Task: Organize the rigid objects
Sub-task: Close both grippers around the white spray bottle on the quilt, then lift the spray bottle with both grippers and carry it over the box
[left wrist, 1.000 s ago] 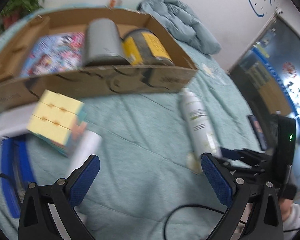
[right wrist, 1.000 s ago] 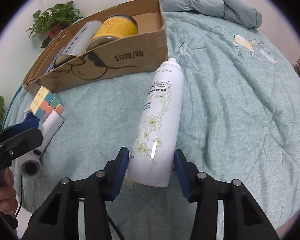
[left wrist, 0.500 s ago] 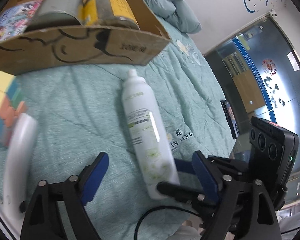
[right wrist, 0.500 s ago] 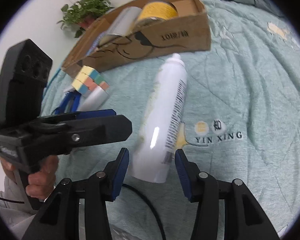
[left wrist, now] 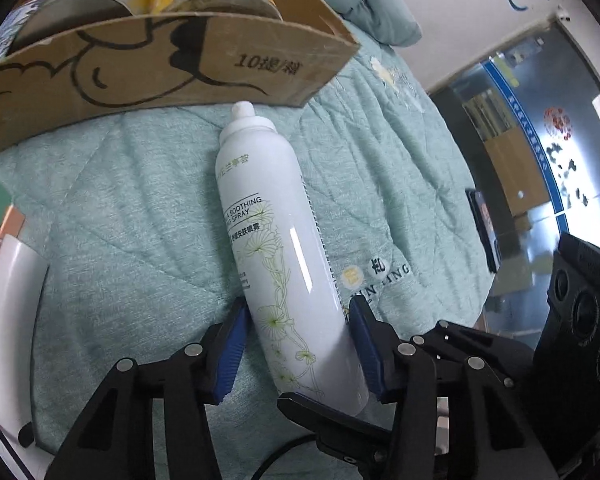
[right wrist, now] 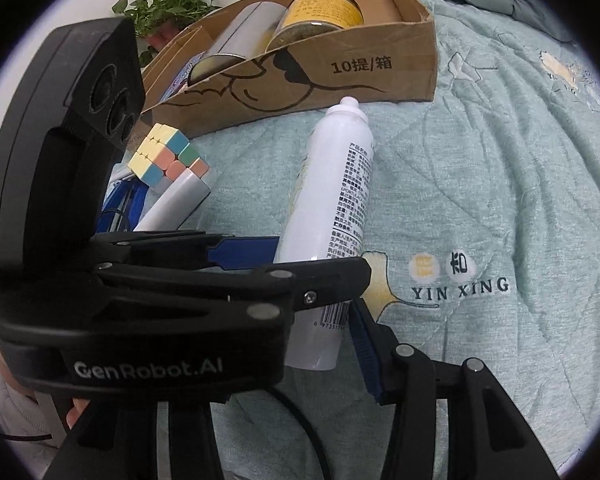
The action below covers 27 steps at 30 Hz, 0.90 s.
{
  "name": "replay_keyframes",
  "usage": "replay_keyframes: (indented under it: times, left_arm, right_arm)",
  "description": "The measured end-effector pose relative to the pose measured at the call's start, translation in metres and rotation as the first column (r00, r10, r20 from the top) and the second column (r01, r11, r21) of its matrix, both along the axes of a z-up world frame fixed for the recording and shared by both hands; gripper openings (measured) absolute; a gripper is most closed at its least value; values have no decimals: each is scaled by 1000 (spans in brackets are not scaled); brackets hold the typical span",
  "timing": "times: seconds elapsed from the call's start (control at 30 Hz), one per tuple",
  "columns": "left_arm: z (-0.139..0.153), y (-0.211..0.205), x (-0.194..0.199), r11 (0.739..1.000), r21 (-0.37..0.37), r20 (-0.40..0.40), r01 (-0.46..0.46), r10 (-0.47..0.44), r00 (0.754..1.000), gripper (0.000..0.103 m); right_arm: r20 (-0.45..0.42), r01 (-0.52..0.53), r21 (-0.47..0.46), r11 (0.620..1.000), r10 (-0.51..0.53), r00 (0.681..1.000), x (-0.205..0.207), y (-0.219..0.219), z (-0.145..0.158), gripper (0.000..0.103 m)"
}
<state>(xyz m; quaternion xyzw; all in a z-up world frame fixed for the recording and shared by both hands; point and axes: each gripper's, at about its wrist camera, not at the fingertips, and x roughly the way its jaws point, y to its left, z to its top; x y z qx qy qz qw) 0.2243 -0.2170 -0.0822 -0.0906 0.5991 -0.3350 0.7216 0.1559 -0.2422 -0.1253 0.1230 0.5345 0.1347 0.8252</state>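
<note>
A white spray bottle (left wrist: 276, 240) (right wrist: 336, 184) lies on the teal bedspread, nozzle toward the cardboard box (left wrist: 220, 60) (right wrist: 380, 64). My left gripper (left wrist: 297, 306) (right wrist: 322, 258) straddles the bottle's lower body. Its jaws are closing, and the blue pads (left wrist: 232, 352) meet the bottle's sides. My right gripper (right wrist: 316, 328) is shut on the bottle's base. Only its right pad (right wrist: 364, 344) shows; the left gripper's finger hides the other. A pastel puzzle cube (right wrist: 168, 156) and a white tube (right wrist: 172, 204) (left wrist: 8, 320) lie to the left.
Inside the box lie a silver can (right wrist: 240, 40) and a yellow-labelled jar (right wrist: 324, 12). A potted plant (right wrist: 168, 4) stands behind it, and a folded blue quilt (left wrist: 380, 12) lies at the back. A dark flat item (left wrist: 482, 228) rests near the bed's right edge.
My left gripper swung from the cube's side over to the bottle, came down and narrowed its jaws around it. The right gripper kept its grip; the bottle turned, its back label showing.
</note>
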Motion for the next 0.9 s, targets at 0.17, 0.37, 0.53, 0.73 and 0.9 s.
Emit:
replay_keyframes:
  times: [0.17, 0.37, 0.53, 0.73, 0.9]
  left_arm:
    - [23, 8, 1, 1000, 9, 70, -27, 26, 997, 47]
    - [62, 13, 10, 999, -22, 140, -36, 39, 989, 47]
    - [86, 12, 8, 998, -34, 195, -44, 49, 980, 47]
    - [115, 8, 16, 999, -30, 275, -42, 48, 960, 45]
    - [141, 5, 38, 998, -48, 336, -34, 48, 940, 45]
  right_arm:
    - [60, -8, 3, 1000, 8, 998, 2, -5, 16, 46]
    - [163, 4, 17, 1000, -7, 987, 5, -8, 47, 46]
    - [218, -3, -26, 1000, 8, 976, 4, -6, 63, 46]
    - [272, -10, -72, 997, 29, 962, 13, -5, 80, 46]
    - [322, -9, -80, 997, 34, 946, 33, -12, 99, 46]
